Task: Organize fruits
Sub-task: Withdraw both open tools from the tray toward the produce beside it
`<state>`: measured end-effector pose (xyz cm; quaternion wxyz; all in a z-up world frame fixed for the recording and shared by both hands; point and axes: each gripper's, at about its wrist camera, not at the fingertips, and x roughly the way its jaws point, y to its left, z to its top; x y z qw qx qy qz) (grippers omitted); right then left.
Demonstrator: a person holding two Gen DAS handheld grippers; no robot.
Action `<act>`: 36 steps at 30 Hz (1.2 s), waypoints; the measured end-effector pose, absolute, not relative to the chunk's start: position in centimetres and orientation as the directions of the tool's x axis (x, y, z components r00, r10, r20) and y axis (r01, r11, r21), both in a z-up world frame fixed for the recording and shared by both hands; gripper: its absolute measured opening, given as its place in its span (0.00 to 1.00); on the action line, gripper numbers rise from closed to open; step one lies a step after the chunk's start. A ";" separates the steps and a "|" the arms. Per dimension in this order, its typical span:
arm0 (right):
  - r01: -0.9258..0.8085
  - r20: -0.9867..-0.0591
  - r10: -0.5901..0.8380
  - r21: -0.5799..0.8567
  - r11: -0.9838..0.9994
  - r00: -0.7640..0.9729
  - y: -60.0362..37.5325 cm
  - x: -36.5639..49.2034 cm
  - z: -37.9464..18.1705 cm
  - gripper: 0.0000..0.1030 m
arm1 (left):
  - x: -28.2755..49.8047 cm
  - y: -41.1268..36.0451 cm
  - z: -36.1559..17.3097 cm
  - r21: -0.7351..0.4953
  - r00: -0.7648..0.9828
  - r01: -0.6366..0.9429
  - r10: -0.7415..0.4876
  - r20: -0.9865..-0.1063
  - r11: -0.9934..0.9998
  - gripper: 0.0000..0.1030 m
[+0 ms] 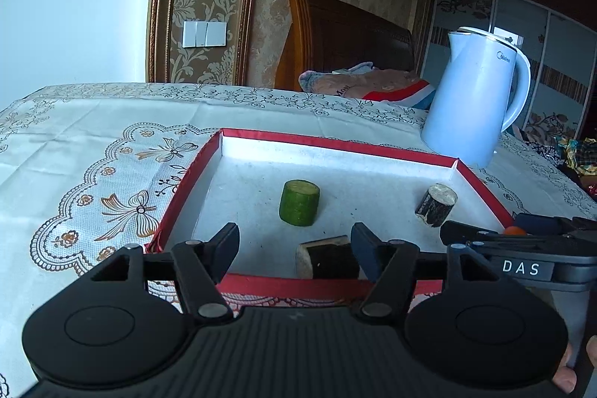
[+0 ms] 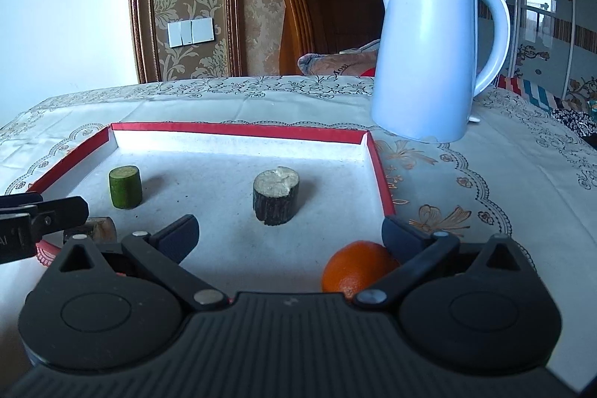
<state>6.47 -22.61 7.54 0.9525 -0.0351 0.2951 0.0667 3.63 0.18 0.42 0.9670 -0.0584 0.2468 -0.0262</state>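
Left wrist view: dark cut piece [image 1: 328,262] near the tray's [image 1: 335,148] front edge, against the right finger of the left gripper [image 1: 294,248]; jaws wide apart, gripping nothing; piece partly hidden. Right wrist view: orange [image 2: 354,269] at the tray's front right corner, beside the right finger of the right gripper [image 2: 291,237]; jaws spread wide, empty. Green chunk [image 2: 125,187] and bark-skinned chunk [image 2: 276,197] farther back, well apart. White kettle [image 2: 429,55] beyond on the tablecloth [image 2: 485,181].
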 end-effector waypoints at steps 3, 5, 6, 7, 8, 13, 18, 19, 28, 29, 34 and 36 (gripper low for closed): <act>-0.146 -0.562 0.109 -0.022 0.989 0.820 -22.8 6.1 7.7 1.00 | 2.5 0.3 0.3 -0.119 0.880 0.034 -0.086 -0.467 0.992 0.64; -0.144 -0.562 0.109 -0.019 0.989 0.820 -22.9 6.1 7.7 1.00 | 1.7 0.3 0.3 -0.109 0.888 0.038 -0.083 -0.451 0.993 0.64; -0.144 -0.563 0.108 -0.020 0.989 0.820 -22.8 6.1 7.7 1.00 | 1.5 0.3 0.3 -0.107 0.891 0.038 -0.083 -0.447 0.993 0.64; -0.143 -0.563 0.106 -0.023 0.989 0.819 -22.8 6.1 7.6 1.00 | 1.3 0.4 0.4 -0.110 0.891 0.040 -0.085 -0.447 0.993 0.64; -0.144 -0.563 0.104 -0.027 0.989 0.820 -22.8 6.0 7.6 1.00 | 1.2 0.4 0.4 -0.114 0.889 0.042 -0.089 -0.449 0.993 0.64; -0.142 -0.564 0.098 -0.035 0.989 0.820 -22.7 6.0 7.6 1.00 | 1.3 0.6 0.3 -0.125 0.885 0.037 -0.090 -0.457 0.992 0.64; -0.141 -0.562 0.101 -0.027 0.990 0.821 -22.9 5.6 7.6 1.00 | 1.3 0.7 0.3 -0.122 0.885 0.038 -0.091 -0.457 0.992 0.64; -0.141 -0.562 0.102 -0.026 0.990 0.821 -23.0 5.5 7.6 1.00 | 1.3 0.7 0.3 -0.121 0.884 0.038 -0.090 -0.458 0.992 0.64; -0.144 -0.562 0.103 -0.028 0.989 0.821 -23.0 5.2 7.6 1.00 | 0.4 0.8 0.2 -0.121 0.885 0.046 -0.097 -0.455 0.992 0.64; -0.145 -0.561 0.106 -0.026 0.989 0.821 -23.0 5.0 7.6 1.00 | 0.4 0.8 0.2 -0.122 0.886 0.048 -0.099 -0.453 0.991 0.64; -0.147 -0.558 0.116 -0.012 0.989 0.822 -23.3 4.2 7.8 1.00 | 0.3 0.6 0.1 -0.114 0.882 0.056 -0.103 -0.461 0.992 0.64; -0.146 -0.559 0.115 -0.011 0.989 0.821 -23.3 4.1 7.7 1.00 | 0.3 0.6 0.0 -0.108 0.880 0.059 -0.103 -0.464 0.992 0.64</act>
